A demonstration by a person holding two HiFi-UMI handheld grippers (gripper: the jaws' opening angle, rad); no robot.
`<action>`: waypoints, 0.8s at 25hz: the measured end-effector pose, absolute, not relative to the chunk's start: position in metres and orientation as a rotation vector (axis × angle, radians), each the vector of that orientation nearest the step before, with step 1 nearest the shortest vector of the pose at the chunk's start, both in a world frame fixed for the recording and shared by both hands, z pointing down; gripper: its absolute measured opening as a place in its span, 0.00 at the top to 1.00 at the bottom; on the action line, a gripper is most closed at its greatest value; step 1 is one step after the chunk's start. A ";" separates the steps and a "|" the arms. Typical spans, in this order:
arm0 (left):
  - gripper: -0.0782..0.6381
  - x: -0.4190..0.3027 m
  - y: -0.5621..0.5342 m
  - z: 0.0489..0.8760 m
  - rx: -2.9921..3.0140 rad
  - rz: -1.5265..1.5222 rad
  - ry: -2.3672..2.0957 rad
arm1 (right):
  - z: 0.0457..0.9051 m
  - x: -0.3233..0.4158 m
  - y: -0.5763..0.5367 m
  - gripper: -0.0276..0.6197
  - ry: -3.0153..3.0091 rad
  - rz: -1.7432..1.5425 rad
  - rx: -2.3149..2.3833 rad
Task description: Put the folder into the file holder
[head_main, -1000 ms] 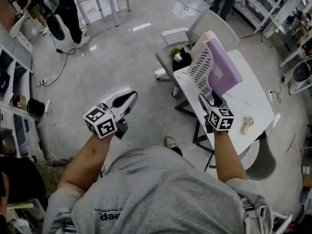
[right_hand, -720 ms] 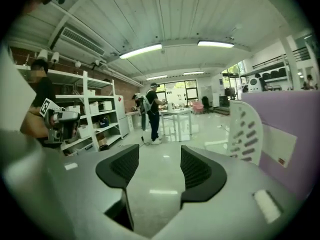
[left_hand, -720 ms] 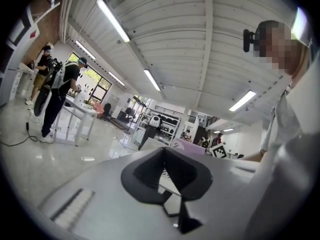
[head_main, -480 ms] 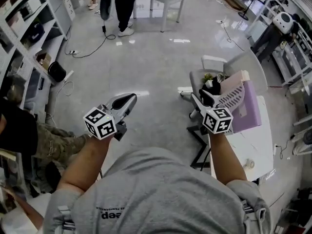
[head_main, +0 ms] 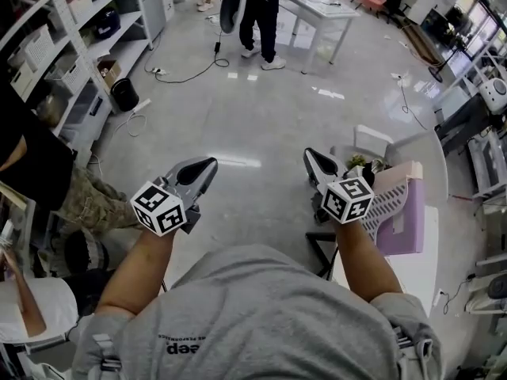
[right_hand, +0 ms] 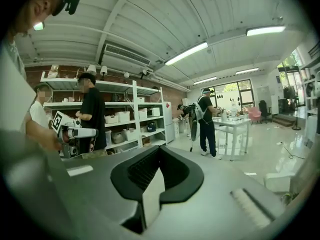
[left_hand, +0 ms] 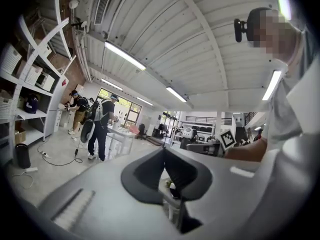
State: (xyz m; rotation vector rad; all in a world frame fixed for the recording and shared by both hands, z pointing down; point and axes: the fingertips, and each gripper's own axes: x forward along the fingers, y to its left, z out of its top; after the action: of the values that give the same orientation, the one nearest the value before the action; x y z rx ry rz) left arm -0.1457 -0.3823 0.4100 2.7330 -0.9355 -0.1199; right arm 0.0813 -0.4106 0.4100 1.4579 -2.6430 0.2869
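Seemingly, the purple folder (head_main: 402, 226) is standing upright inside the white mesh file holder (head_main: 386, 206), while the right gripper (head_main: 311, 157), the nearer of the 2, and the left gripper (head_main: 207, 165) are hovering left of the file holder, both pinched closed on nothing.

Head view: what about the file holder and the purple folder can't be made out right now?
- The file holder: head view, near end covered by the right gripper; slots too small to count.
- The purple folder: head view, behind the holder's mesh wall; whether it sits fully inside cannot be told.
- The table: head view, partly covered by the person's arm.
- Both gripper views face the room; neither shows holder or folder.
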 end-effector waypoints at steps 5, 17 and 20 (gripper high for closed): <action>0.81 -0.148 -0.385 0.403 2.718 -0.137 -0.967 | 0.402 0.087 -0.415 0.95 -2.672 0.326 1.447; 0.81 -0.139 -0.392 0.395 2.747 -0.149 -0.932 | 0.393 0.100 -0.409 0.95 -2.672 0.293 1.487; 0.81 -0.138 -0.394 0.395 2.751 -0.151 -0.922 | 0.393 0.099 -0.410 0.95 -2.669 0.285 1.492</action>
State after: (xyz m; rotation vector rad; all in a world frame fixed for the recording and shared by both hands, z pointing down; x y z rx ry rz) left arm -0.1383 -0.3937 0.3949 2.7509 -0.9219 -0.1512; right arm 0.0992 -0.4095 0.3928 1.4915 -2.6687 0.2847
